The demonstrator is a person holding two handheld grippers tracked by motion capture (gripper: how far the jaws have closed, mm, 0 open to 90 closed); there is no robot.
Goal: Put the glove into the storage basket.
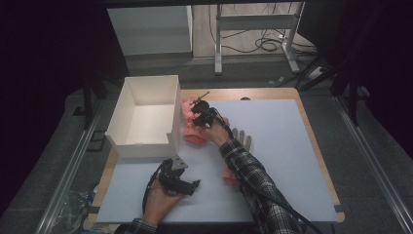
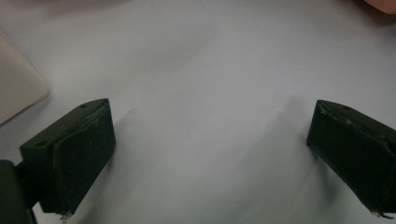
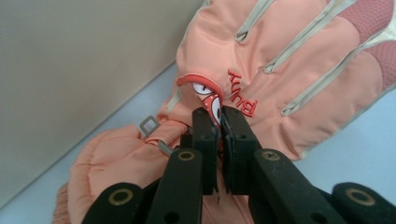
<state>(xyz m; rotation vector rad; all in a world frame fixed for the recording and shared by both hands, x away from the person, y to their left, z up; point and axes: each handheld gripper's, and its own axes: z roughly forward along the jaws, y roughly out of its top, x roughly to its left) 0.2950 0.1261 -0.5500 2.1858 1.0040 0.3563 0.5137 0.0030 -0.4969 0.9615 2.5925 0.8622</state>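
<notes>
Table (image 1: pixel 272 146): a pale work surface is filling the middle of the high view, with the person's two forearms coming in from the near edge.

White box (image 1: pixel 146 114): an open-topped box is sitting at the far left of the table, its opening facing up and its inside looking bare.

Pink glove (image 1: pixel 195 129): a padded salmon-pink glove is lying flat on the table, just beside the box's right wall. In the right gripper view (image 3: pixel 261 79) its long axis is running from the cuff at lower left to the fingers at upper right, roughly parallel to the box wall.

Second pink item (image 1: pixel 230 176): a small pink piece is peeking out beside the right sleeve, nearer the person; what it is cannot be told.

Right gripper (image 1: pixel 203 111): it is reaching over the glove. In its own view (image 3: pixel 219 123) the jaws are pressed together, pinching a fold of fabric at the glove's logo patch.

Left gripper (image 1: pixel 182 183): it is resting low over bare table near the person, well apart from the glove. In its own view (image 2: pixel 210 154) the jaws are spread wide with nothing between them.

Key relation: the box is lying directly to the left of the gripped glove, so the right hand is the nearer one, probably needing a lift over the wall.
</notes>
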